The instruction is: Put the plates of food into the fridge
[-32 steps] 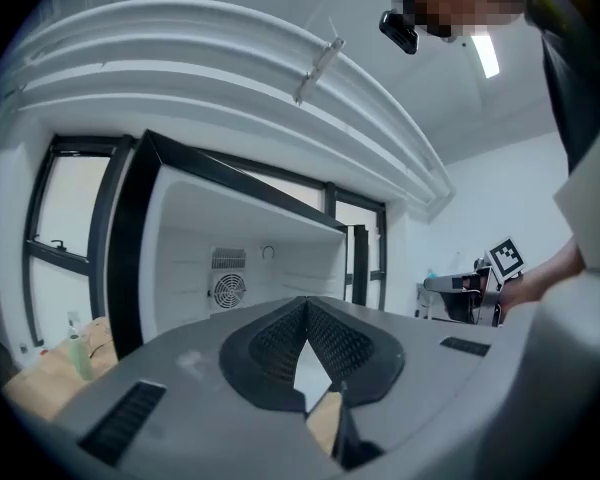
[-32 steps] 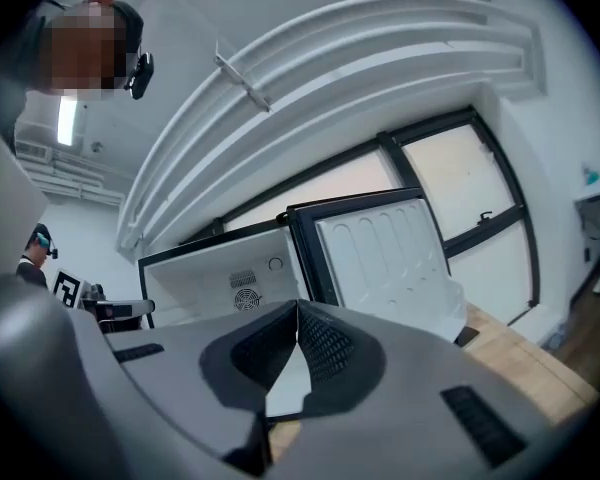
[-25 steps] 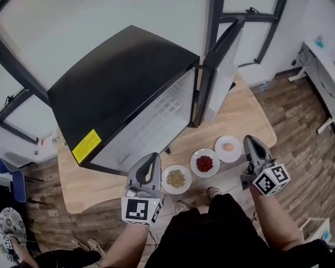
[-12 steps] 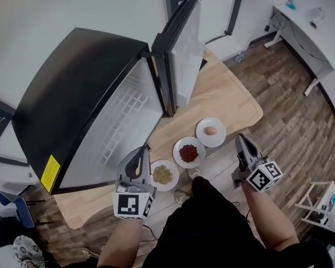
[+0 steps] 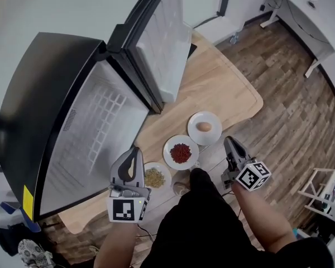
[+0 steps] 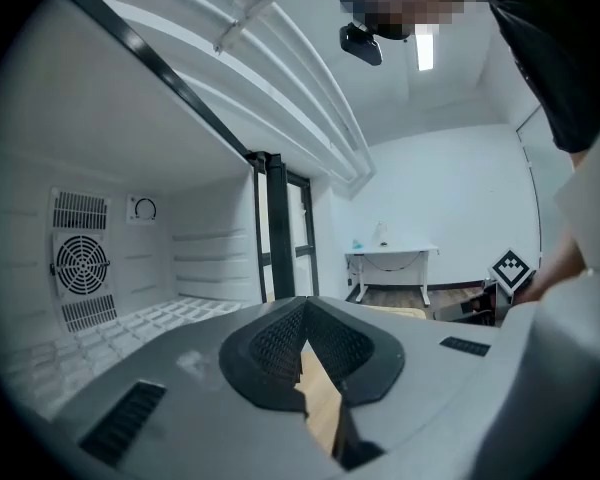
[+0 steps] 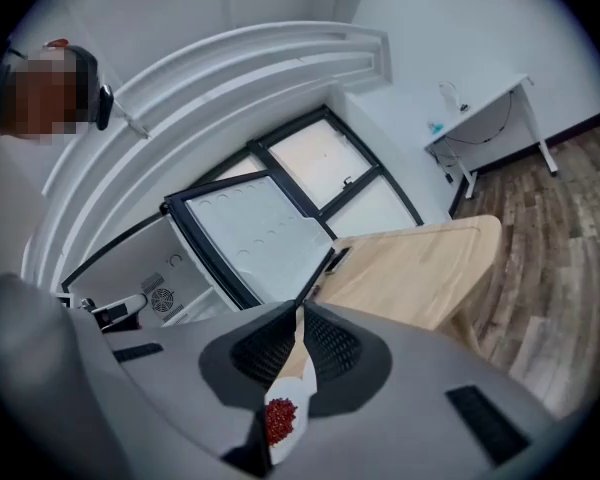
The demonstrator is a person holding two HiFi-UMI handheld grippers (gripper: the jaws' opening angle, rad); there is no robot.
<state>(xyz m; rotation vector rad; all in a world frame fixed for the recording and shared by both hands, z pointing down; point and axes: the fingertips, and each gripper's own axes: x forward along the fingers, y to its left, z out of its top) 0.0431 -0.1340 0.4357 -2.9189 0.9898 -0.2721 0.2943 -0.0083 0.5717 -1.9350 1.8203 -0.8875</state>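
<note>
Nothing is being loaded yet: the three round white plates of food (image 5: 168, 156) are sitting on the pale wooden table (image 5: 223, 94) between the empty, closed left gripper (image 5: 132, 154) and right gripper (image 5: 230, 144), while the black fridge (image 5: 39, 105) is standing open ahead of them.

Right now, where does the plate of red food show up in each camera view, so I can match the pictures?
Head view: the plate of red food lies just below the centre.
Left gripper view: not in it.
Right gripper view: bottom centre, a sliver in the slit between the jaws.
Shared landmark: the open fridge, at the left in every view.
</note>
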